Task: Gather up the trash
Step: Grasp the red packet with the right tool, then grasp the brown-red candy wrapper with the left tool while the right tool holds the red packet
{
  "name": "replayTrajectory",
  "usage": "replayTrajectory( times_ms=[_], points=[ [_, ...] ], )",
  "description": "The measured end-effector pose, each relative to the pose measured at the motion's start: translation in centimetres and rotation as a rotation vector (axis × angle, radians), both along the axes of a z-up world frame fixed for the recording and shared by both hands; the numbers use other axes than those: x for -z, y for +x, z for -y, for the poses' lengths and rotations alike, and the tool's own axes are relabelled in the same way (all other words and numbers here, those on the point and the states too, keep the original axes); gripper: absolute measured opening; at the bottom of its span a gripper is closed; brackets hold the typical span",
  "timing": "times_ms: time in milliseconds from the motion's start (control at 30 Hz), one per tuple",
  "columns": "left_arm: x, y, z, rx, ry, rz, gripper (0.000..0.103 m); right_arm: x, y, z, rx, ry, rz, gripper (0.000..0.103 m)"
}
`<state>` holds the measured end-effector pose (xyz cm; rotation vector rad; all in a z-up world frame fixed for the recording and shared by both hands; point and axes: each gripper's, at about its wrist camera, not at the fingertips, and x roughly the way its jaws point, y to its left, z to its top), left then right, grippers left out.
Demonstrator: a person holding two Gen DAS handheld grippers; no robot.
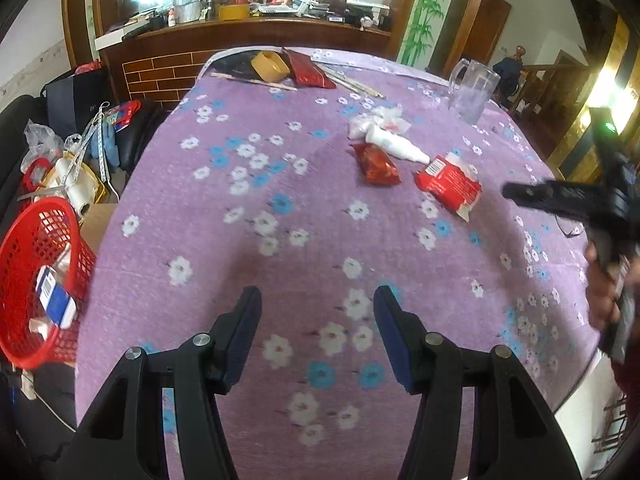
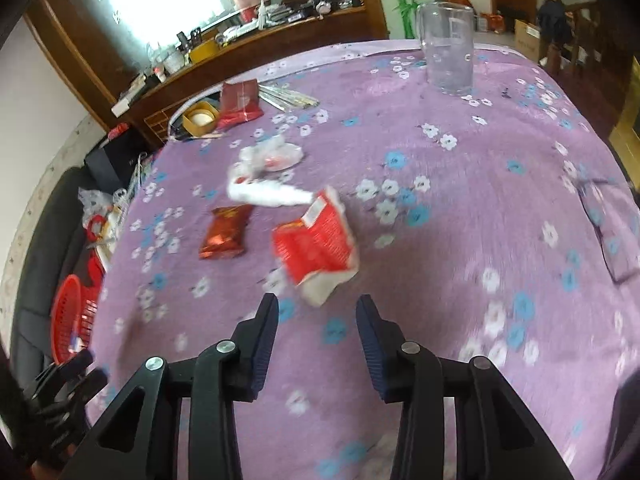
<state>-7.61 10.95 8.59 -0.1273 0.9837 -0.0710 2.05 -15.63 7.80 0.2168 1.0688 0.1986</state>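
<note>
Both your left tongs (image 1: pixel 318 300) and right tongs (image 2: pixel 316 308) stand partly open, empty, over the purple flowered table (image 1: pixel 320 240). The crumpled red-and-white wrapper (image 2: pixel 316 246) lies mid-frame, just beyond your right tongs.

The left gripper (image 1: pixel 318 300) and the right gripper (image 2: pixel 317 307) both point steeply downward with jaws apart and nothing between them, a hand (image 1: pixel 606 280) gripping the right one's handle

Red-and-white wrapper (image 2: pixel 316 244) lies just beyond the right gripper's (image 2: pixel 316 312) empty, parted jaws.
</note>
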Motion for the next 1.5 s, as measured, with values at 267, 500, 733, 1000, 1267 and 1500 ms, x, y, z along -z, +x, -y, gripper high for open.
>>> replayTrajectory(
  times_ms=[267,500,733,1000,1267,1500],
  points=[
    [0.6,-0.2,2.5,-0.029,0.006,-0.03,0.057,4.5,6.0,-0.6,-0.076,0.024,-0.043,0.023],
    [-0.6,3.6,4.8,-0.014,0.032,0.008,0.063,4.3,5.3,-0.7,-0.127,0.09,-0.036,0.004],
    [-0.5,11.5,6.8,-0.016,0.006,-0.002,0.071,1.5,0.5,1.5,-0.122,0.089,0.024,0.003],
    [3.6,19.4,7.8,-0.072,0.031,-0.115,0.071,0.6,-3.8,6.7,-0.052,0.122,0.017,0.003],
    [6.4,21.6,8.2,-0.08,0.045,-0.183,0.035,0.1,-6.1,9.1,-0.026,0.151,0.02,0.003],
    [4.8,17.9,8.6,-0.074,0.077,-0.13,0.034,-0.2,-6.7,8.2,-0.075,0.16,0.03,0.003]
  ],
)
